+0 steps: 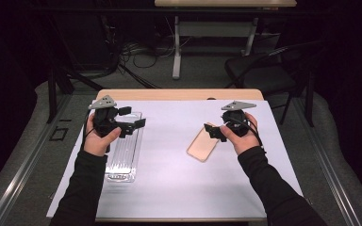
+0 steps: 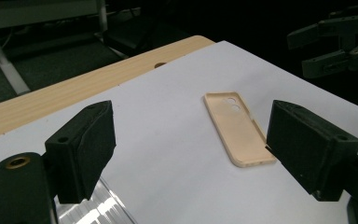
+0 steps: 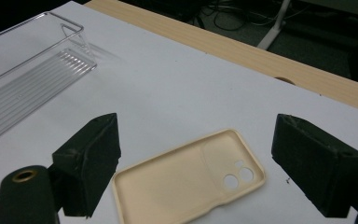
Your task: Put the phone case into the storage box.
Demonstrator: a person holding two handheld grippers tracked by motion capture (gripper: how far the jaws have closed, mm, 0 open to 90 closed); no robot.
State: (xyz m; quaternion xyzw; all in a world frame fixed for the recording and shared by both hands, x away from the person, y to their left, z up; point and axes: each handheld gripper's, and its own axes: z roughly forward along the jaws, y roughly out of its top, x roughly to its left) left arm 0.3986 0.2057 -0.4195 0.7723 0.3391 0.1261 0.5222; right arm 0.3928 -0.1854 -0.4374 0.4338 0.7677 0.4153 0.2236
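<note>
A wooden desk (image 1: 179, 94) under a white paper sheet (image 1: 179, 160) stands in a dark room with cables and a black chair (image 1: 264, 70) behind; near its left edge a clear ribbed plastic tray (image 1: 122, 157) lies below the left gripper (image 1: 133, 118), whose jaws stand wide apart and hold nothing. To the right, the right gripper (image 3: 191, 163), equally wide open and empty, hovers over a thin beige phone case (image 3: 191, 179) lying flat, hollow side up, well apart from the tray. I judge the main risk is that so low and thin a rim slips off the pads or skids on the smooth paper, or that the soft shell buckles when pinched; no brand, label or writing is readable anywhere.
</note>
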